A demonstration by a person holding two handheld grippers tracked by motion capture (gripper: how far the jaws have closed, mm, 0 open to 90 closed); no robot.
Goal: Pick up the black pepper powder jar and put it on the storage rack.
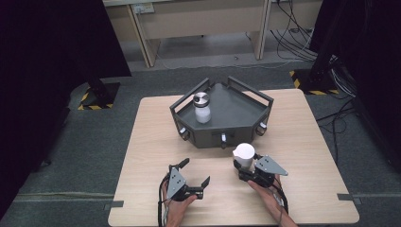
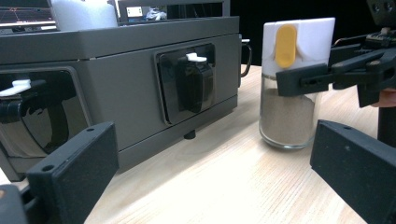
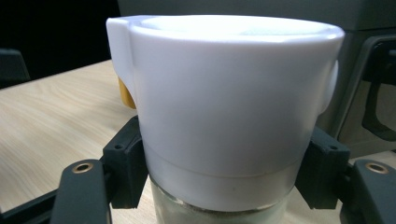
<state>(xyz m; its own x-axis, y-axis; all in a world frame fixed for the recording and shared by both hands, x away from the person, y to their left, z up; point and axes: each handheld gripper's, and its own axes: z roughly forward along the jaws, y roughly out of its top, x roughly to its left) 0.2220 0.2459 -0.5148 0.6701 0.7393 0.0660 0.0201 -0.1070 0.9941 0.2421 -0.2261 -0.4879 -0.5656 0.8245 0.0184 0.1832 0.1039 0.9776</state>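
Right gripper [image 1: 242,166] clamped just under the white cap of the glass, powder-filled shaker jar [image 1: 244,154]; left gripper [image 1: 195,171] open, empty. Risks — smooth glass slipping through the pads, or the jar knocking the dark grey tray [image 1: 236,133] close beside it.

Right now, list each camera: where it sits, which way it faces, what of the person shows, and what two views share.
High view: above the person's side, looking forward and down on the table; both forearms, left gripper, right gripper.
Left gripper view: rides the left gripper, looking level at the grey tray; open jaws.
Right gripper view: rides the right gripper, close on the jar; jaws clamp it.
Shared: the jar shows in both gripper views.
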